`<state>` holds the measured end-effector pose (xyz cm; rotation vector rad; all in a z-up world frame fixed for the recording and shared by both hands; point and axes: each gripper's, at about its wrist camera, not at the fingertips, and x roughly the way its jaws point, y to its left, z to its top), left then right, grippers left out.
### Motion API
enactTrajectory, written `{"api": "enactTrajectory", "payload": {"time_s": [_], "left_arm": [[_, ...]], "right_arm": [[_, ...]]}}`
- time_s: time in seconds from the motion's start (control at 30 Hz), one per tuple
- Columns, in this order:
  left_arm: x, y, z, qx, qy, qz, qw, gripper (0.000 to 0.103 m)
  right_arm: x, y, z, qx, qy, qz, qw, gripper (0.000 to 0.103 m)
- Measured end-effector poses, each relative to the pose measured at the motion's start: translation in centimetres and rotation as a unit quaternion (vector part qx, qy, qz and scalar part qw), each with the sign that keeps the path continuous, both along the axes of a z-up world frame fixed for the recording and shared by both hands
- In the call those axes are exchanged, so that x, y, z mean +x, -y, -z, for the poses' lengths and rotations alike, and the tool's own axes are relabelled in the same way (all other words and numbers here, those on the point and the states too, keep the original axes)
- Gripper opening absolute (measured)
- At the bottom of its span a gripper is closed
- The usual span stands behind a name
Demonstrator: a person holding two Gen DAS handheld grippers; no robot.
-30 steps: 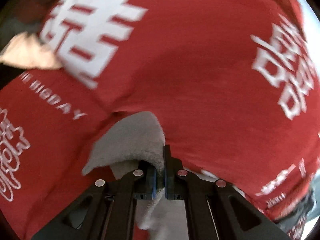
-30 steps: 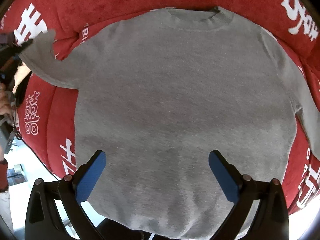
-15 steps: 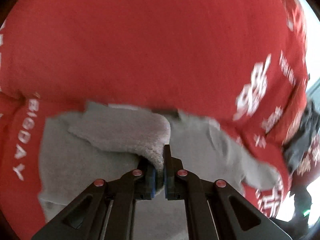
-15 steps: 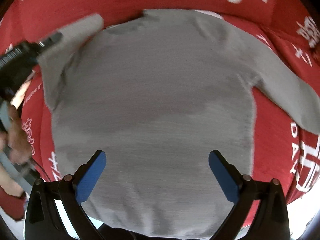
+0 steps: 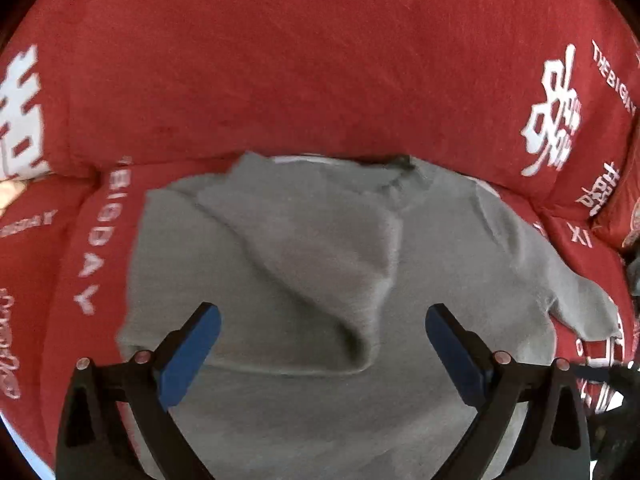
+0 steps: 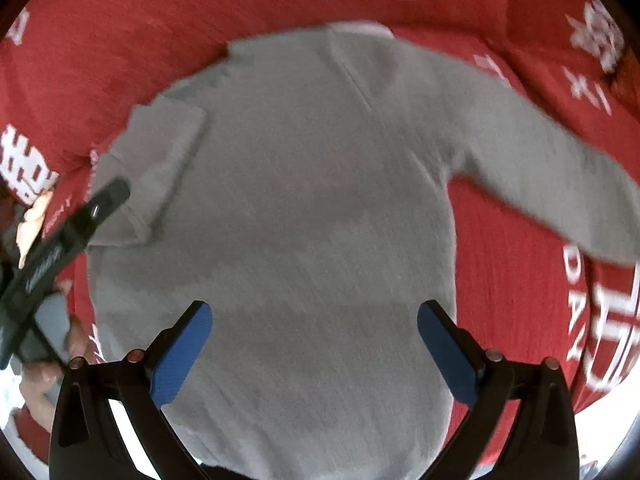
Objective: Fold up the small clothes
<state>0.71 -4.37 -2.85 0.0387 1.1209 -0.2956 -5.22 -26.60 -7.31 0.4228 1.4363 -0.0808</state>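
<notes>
A small grey sweater lies flat on a red cover, collar toward the back cushion. Its left sleeve is folded across the chest in a loose ridge. My left gripper hangs just above that sleeve, its jaws opening wide; the sleeve lies below and between them, untouched by the pads. In the right wrist view the same sweater shows the folded sleeve at the left and the other sleeve stretched out to the right. My right gripper is open above the sweater's lower body, holding nothing.
The red cover with white printed characters spans seat and back cushion. A hand holds the left gripper's black finger at the left edge of the right wrist view. The seat's front edge and pale floor show at lower left.
My left gripper carried the sleeve from beside the sweater across onto its chest, then opened and let it go. The right gripper drifted sideways over the sweater, staying open.
</notes>
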Motion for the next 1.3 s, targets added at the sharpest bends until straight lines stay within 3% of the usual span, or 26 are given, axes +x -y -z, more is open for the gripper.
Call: {"api": "enactTrajectory", "payload": {"time_s": [0.2, 0.3, 0.43, 0.53, 0.63, 0.67, 0.7, 0.77, 0.9, 0.93, 1.0, 1.1, 1.17, 1.23, 1.3], "left_arm": [[1.1, -7.1, -1.0, 0.037, 0.013, -0.074, 0.9965, 0.103], [2.9, -10.5, 0.3, 0.035, -0.016, -0.113, 0.9929, 0.103], [3.7, -13.6, 2.2, 0.013, -0.060, -0.139, 0.9883, 0.103], [3.4, -14.5, 2.9, 0.020, -0.070, -0.144, 0.9869, 0.103], [3.1, -14.6, 3.5, 0.040, -0.071, -0.138, 0.9870, 0.103], [3.2, -14.5, 3.8, 0.040, -0.073, -0.136, 0.9872, 0.103], [3.3, -14.6, 4.0, 0.035, -0.076, -0.136, 0.9872, 0.103], [3.3, -15.0, 4.1, 0.021, -0.085, -0.137, 0.9867, 0.103], [3.6, -14.3, 3.9, 0.040, -0.082, -0.128, 0.9875, 0.103], [3.7, -14.1, 3.9, 0.044, -0.081, -0.126, 0.9878, 0.103], [3.8, -13.8, 4.0, 0.047, -0.081, -0.124, 0.9879, 0.103], [3.8, -13.5, 4.5, 0.051, -0.087, -0.120, 0.9877, 0.103], [3.8, -13.3, 4.6, 0.051, -0.089, -0.121, 0.9874, 0.103], [3.8, -13.3, 4.8, 0.051, -0.095, -0.121, 0.9868, 0.103], [3.9, -13.2, 4.8, 0.053, -0.097, -0.121, 0.9865, 0.103]], "right_arm": [[5.6, -5.0, -2.3, -0.029, 0.054, -0.090, 0.994, 0.102], [9.0, -9.5, -2.5, -0.058, 0.064, -0.147, 0.985, 0.102], [13.8, -16.1, -1.4, -0.110, 0.090, -0.222, 0.965, 0.101], [15.6, -19.7, 0.4, -0.159, 0.090, -0.271, 0.945, 0.098], [16.8, -22.5, 3.7, -0.226, 0.052, -0.319, 0.919, 0.089], [16.9, -22.7, 4.3, -0.235, 0.044, -0.324, 0.915, 0.073], [16.9, -22.6, 4.8, -0.234, 0.039, -0.324, 0.916, 0.048], [17.2, -21.5, 4.3, -0.198, 0.044, -0.296, 0.933, 0.011], [17.1, -17.1, 1.0, -0.124, 0.099, -0.197, 0.967, 0.011], [16.4, -14.6, -0.4, -0.084, 0.126, -0.145, 0.978, 0.011], [14.8, -10.4, -1.7, -0.046, 0.153, -0.061, 0.985, 0.011], [12.0, -4.2, -0.9, 0.020, 0.144, 0.070, 0.987, 0.011], [9.5, 0.0, 1.6, 0.084, 0.116, 0.168, 0.975, 0.012], [7.9, 2.0, 3.7, 0.119, 0.096, 0.214, 0.965, 0.016], [6.8, 2.9, 4.8, 0.137, 0.078, 0.233, 0.960, 0.029]]}}
